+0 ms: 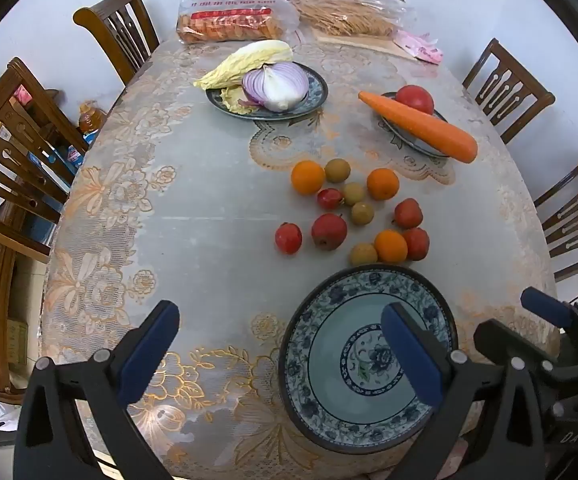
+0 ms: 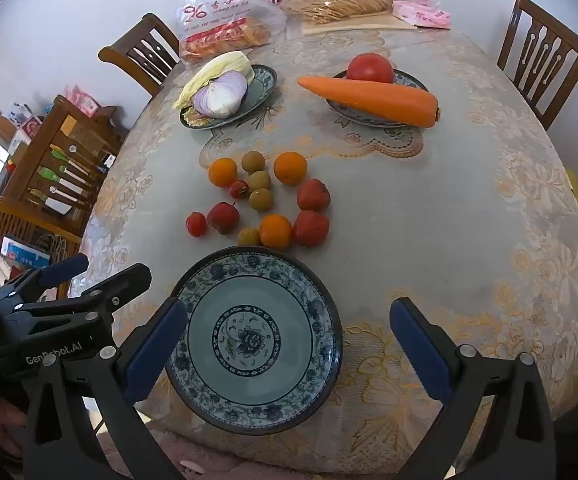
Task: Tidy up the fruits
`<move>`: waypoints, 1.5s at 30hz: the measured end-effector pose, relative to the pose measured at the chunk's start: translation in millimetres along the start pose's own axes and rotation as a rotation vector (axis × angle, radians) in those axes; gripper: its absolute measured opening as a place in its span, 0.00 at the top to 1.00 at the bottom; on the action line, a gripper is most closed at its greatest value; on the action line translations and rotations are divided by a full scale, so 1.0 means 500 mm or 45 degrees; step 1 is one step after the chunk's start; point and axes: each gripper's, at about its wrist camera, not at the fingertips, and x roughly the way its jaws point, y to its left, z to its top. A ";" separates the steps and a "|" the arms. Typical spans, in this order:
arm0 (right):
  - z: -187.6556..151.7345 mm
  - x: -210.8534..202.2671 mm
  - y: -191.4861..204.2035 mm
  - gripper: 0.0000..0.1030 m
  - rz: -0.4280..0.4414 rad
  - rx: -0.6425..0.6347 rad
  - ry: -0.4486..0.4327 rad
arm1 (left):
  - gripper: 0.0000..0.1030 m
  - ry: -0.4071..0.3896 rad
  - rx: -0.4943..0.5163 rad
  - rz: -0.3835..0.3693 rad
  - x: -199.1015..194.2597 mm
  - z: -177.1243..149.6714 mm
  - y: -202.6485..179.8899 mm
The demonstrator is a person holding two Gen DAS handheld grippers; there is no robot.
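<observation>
Beyond the empty plate (image 2: 193, 292), loose fruits (image 2: 265, 200) cluster, untouched.

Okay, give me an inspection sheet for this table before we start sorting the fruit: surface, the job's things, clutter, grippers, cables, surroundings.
Surface: oval table under a lace-patterned cloth.
Job's things: empty blue plate at the near edge; loose fruit beyond it, three oranges, small red fruits and brownish-green round ones.
Clutter: plate with cabbage and half onion; plate with carrot and tomato; bagged food at the far end.
Grippers: left gripper and right gripper both have jaws apart, holding nothing.
Cables: nothing seen.
Surroundings: wooden chairs around the table, shelf at left.
</observation>
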 end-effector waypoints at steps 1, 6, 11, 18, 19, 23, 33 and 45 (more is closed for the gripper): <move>0.000 0.000 0.000 0.00 0.000 0.000 0.000 | 0.00 -0.003 0.000 0.002 0.000 0.000 0.000; -0.001 0.002 0.003 0.00 -0.003 -0.001 -0.003 | 0.00 -0.001 0.001 0.005 0.001 0.000 0.000; -0.001 0.002 0.004 0.00 -0.003 -0.002 -0.005 | 0.00 -0.002 -0.005 0.005 0.001 0.004 0.004; -0.001 0.000 0.005 0.00 -0.002 -0.001 -0.003 | 0.00 0.006 -0.001 0.000 -0.005 0.002 0.003; -0.001 0.000 0.005 0.00 -0.001 -0.001 -0.003 | 0.00 0.007 0.000 -0.001 -0.006 -0.001 0.004; 0.000 0.000 0.003 0.00 -0.001 0.000 -0.002 | 0.00 0.010 0.009 0.004 -0.003 -0.006 -0.004; -0.011 -0.007 0.004 0.00 -0.013 0.008 0.000 | 0.00 0.014 0.005 -0.013 -0.001 -0.009 -0.008; -0.008 -0.010 -0.005 0.00 -0.005 0.013 0.000 | 0.00 0.020 -0.003 -0.010 0.000 -0.010 -0.008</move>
